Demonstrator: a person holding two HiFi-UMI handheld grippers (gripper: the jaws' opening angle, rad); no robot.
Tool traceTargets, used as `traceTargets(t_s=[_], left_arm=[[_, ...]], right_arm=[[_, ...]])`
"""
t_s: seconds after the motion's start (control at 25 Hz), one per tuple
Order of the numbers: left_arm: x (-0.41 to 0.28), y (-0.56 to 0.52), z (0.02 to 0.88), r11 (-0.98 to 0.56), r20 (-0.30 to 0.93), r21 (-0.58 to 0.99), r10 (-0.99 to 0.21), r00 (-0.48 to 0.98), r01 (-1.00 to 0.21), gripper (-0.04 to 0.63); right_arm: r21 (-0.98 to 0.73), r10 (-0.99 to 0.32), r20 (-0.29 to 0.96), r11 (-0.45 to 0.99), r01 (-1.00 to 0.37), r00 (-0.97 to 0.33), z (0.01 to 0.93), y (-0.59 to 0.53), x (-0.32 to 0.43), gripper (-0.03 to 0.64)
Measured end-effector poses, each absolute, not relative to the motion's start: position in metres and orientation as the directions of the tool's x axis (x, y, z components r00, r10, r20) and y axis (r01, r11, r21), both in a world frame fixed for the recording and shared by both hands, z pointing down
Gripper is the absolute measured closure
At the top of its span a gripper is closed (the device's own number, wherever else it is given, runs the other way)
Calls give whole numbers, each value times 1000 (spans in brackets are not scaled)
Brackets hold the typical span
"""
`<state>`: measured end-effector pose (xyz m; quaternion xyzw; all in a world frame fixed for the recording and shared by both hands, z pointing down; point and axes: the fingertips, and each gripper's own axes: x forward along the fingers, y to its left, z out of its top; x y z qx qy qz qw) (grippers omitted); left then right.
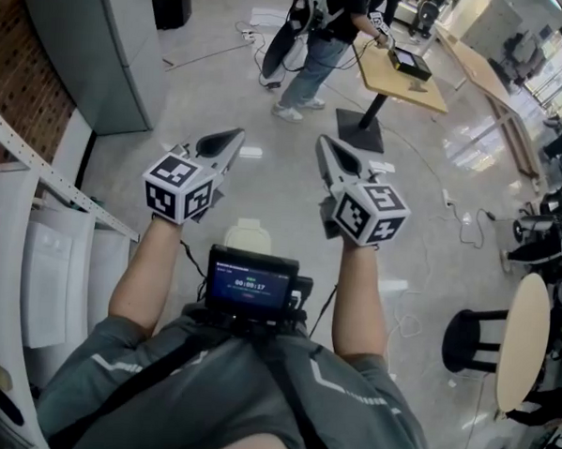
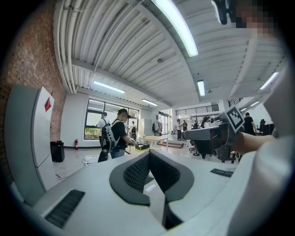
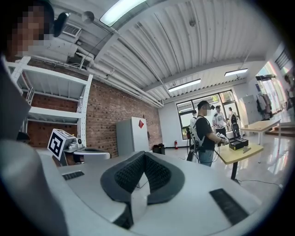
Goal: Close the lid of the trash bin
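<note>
The left gripper (image 1: 235, 133) and the right gripper (image 1: 324, 140) had their jaws pressed together, holding nothing. The pale trash bin (image 1: 248, 234) stood on the floor (image 1: 269, 101) between the person's arms (image 1: 152, 268).

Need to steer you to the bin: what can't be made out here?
Trash bin lid: not identifiable in any view.
Pale object, head view: lower part hidden by the chest screen; unclear what it is.
Gripper views: nearby floor blocked by the left gripper and right gripper themselves.
</note>
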<state>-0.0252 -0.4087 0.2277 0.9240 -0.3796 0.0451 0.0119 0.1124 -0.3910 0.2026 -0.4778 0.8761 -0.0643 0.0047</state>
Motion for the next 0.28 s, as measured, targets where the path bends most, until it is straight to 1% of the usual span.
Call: traceTargets(t_s=[0.28], left_arm=[[-22, -410, 223, -717, 89, -19, -695, 713, -696, 591]], right_arm=[[-130, -839, 53, 531, -837, -541, 204, -393, 115, 607]])
